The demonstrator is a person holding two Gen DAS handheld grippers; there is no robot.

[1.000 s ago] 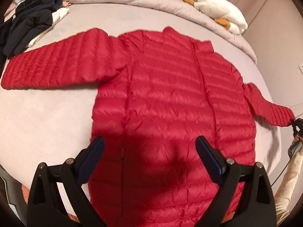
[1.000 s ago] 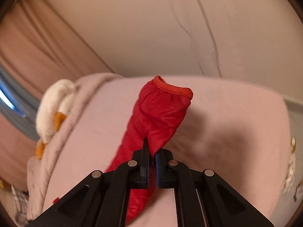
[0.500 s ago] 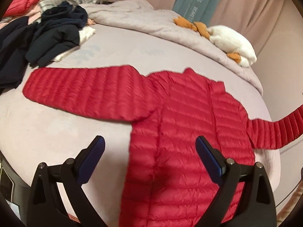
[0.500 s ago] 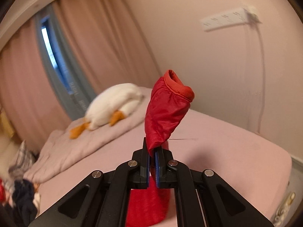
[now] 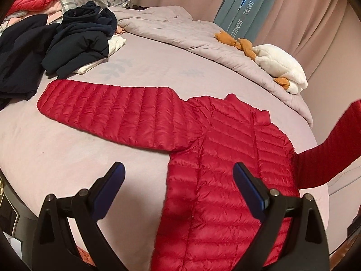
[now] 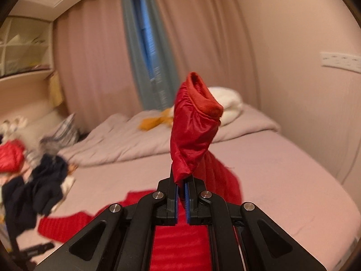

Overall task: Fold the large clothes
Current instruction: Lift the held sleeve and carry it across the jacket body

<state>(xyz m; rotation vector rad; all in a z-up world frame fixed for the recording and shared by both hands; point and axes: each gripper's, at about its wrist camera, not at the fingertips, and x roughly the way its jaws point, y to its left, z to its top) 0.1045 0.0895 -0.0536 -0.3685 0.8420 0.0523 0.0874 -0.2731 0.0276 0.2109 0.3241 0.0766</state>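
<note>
R gripper (image 6: 182, 184) fingers pinching red jacket (image 5: 225, 180) sleeve cuff (image 6: 198, 117), sleeve lifted off bed (image 5: 67, 158). L gripper (image 5: 178, 180) fingers spread wide, empty, above jacket body.

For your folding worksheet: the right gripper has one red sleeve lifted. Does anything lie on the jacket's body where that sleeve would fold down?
Nothing visible does. The jacket's body lies bare on the bed; the dark clothes sit apart, beyond the other sleeve. The right gripper pinches the lifted sleeve.

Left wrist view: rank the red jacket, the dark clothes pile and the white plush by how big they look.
1. Red jacket, largest by far.
2. Dark clothes pile.
3. White plush, smallest, though it lies farthest from the camera, so its true size is unsure.
</note>
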